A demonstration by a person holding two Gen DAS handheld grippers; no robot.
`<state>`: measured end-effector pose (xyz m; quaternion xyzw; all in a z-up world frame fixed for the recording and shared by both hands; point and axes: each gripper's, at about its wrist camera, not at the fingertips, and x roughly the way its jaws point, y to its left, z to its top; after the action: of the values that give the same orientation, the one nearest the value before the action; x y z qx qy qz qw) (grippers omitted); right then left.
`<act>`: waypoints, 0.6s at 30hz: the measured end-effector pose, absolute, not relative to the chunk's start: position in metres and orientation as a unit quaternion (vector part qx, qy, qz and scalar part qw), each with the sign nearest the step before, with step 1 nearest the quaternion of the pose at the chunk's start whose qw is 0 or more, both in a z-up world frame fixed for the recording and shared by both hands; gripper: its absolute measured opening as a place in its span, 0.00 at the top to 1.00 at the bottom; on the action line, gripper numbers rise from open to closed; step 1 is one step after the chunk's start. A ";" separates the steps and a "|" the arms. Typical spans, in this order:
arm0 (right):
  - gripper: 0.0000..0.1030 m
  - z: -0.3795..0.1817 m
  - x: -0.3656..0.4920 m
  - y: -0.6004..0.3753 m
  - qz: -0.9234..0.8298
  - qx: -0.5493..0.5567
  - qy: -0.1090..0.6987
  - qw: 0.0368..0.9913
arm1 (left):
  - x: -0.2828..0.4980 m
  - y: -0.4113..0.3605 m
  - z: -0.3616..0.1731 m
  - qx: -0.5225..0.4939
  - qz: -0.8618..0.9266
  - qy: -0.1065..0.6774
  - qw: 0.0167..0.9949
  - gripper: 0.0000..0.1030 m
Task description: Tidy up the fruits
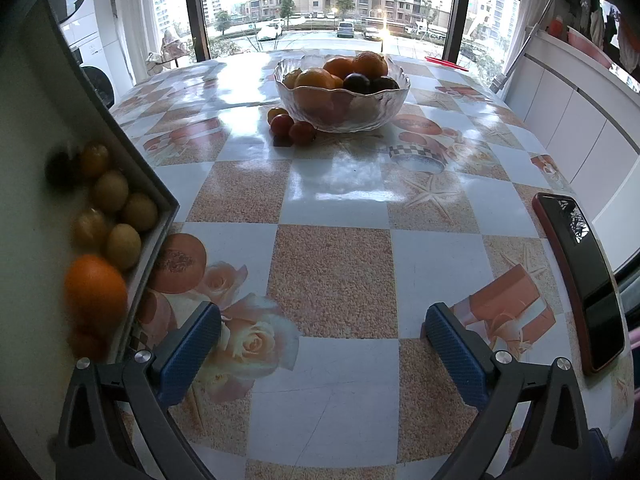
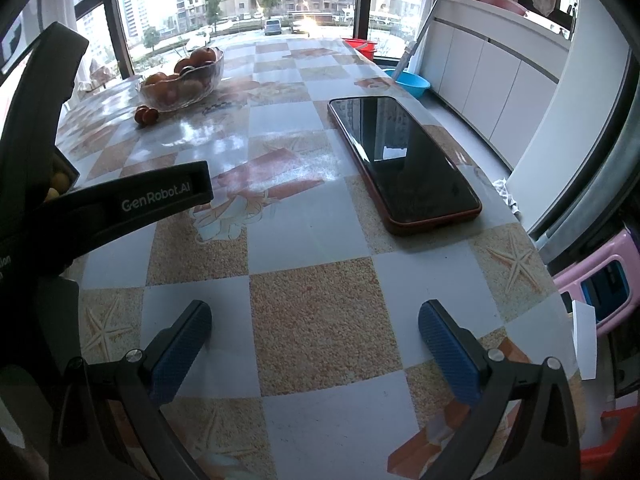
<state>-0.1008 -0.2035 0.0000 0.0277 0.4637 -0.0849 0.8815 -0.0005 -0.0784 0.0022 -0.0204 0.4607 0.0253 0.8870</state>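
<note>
A glass bowl (image 1: pixel 384 114) holding oranges and a dark plum stands at the far middle of the table; it is also in the right wrist view, far left (image 2: pixel 208 76). Three small red and yellow fruits (image 1: pixel 290 125) lie against its left side. A grey tray (image 1: pixel 158 236) at the left edge holds kiwis (image 1: pixel 124 240), an orange (image 1: pixel 94 288) and other blurred fruit. My left gripper (image 1: pixel 322 320) hovers open over the tablecloth beside the tray, holding nothing. My right gripper (image 2: pixel 316 316) is open and empty above the near part of the table.
A phone in a red case (image 2: pixel 404 160) lies face up near the table's right edge (image 1: pixel 580 280). The left gripper's black body (image 2: pixel 160 196) crosses the right wrist view at left. Beyond the right edge are a blue basin (image 2: pixel 412 82), a red bucket (image 2: pixel 362 46), white cabinets and a pink stool (image 2: pixel 600 280).
</note>
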 end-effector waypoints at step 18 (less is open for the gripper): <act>0.00 0.000 -0.102 -0.204 -0.085 0.027 0.461 0.883 | 0.001 -0.079 0.002 -0.020 0.025 0.461 0.887 0.00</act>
<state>-0.1015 -0.2038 -0.0003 0.0273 0.4610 -0.0849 0.8829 0.0013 -0.0786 0.0020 -0.0204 0.4608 0.0254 0.8869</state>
